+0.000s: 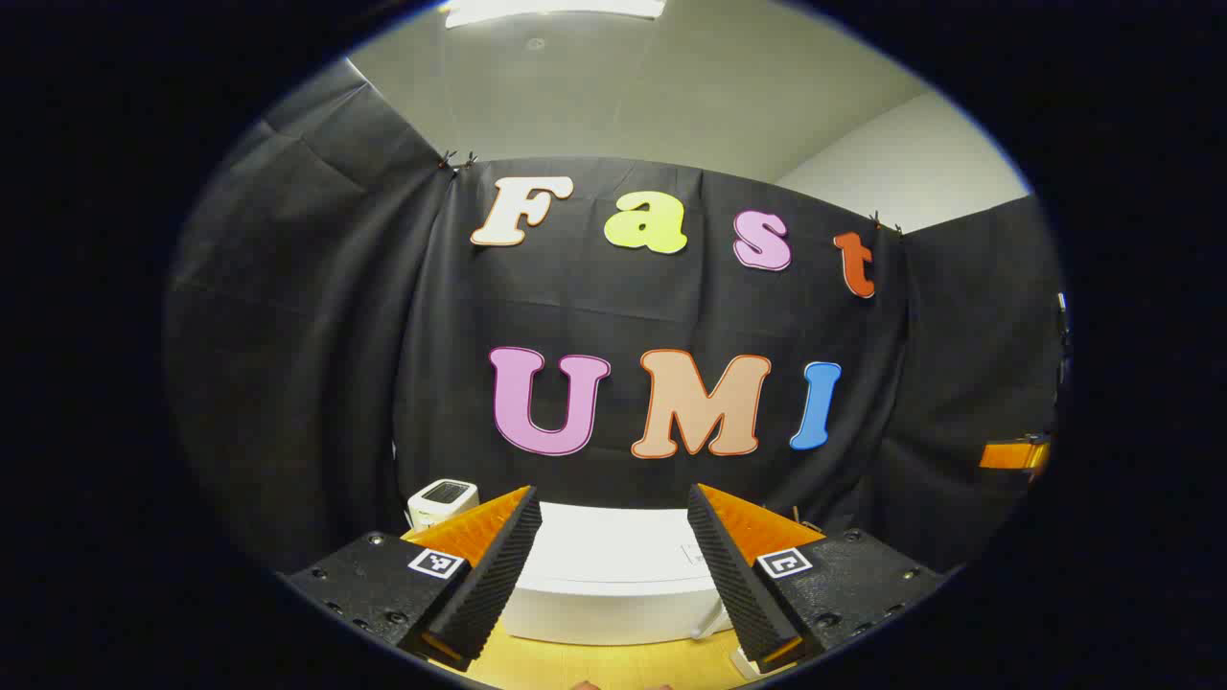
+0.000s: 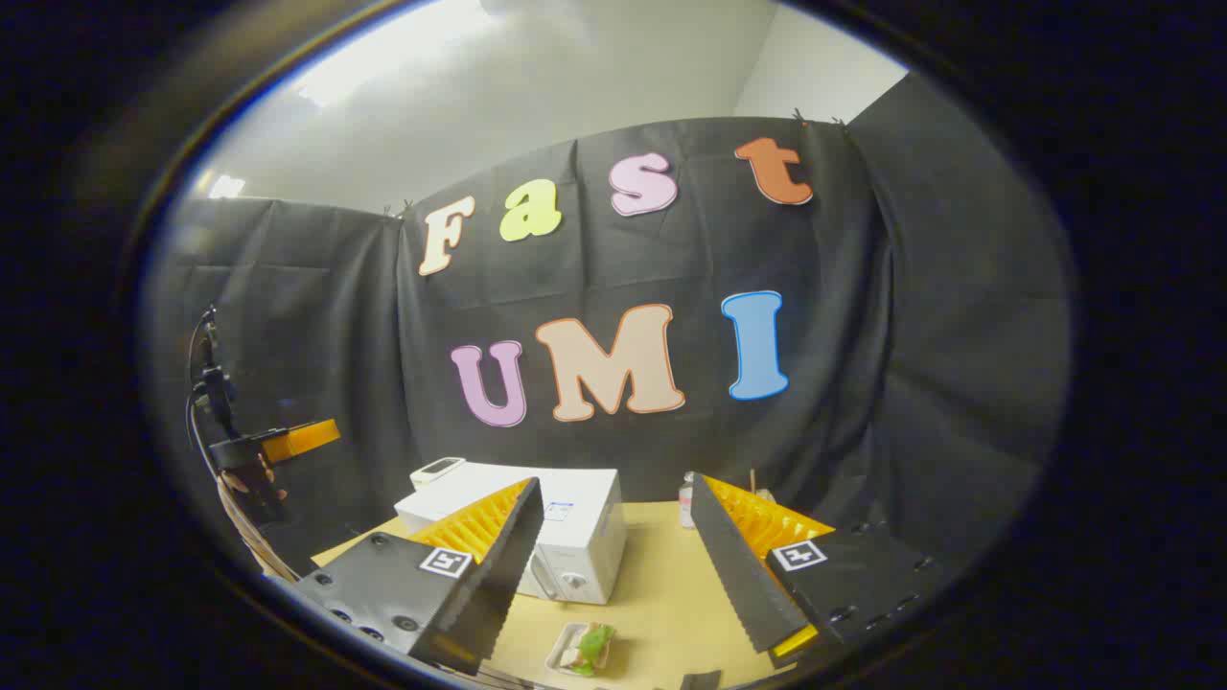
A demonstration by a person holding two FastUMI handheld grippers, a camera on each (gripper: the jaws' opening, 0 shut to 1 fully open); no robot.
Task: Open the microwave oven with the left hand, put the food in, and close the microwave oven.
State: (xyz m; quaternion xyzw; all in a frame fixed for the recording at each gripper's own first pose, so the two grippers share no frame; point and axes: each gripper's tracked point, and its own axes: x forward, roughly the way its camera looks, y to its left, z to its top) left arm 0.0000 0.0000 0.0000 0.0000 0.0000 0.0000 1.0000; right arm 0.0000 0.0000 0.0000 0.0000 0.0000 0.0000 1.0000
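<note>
Both grippers hover with jaws spread, holding nothing: left gripper (image 1: 613, 575) faces the boxy white microwave oven (image 2: 575, 537) on the pale wooden table (image 2: 661, 575). The food, a small white tray of greens (image 2: 585, 650), lies just before it by the right gripper (image 2: 613, 585). You likely find the tray light and tippy, so pinch its rim level; the door probably pulls stiffly, though its grip is too small to make out.

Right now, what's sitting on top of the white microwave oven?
A small white box-shaped device rests on the far left corner of the white microwave oven. The right gripper's finger covers part of the top, so anything there is hidden.
</note>
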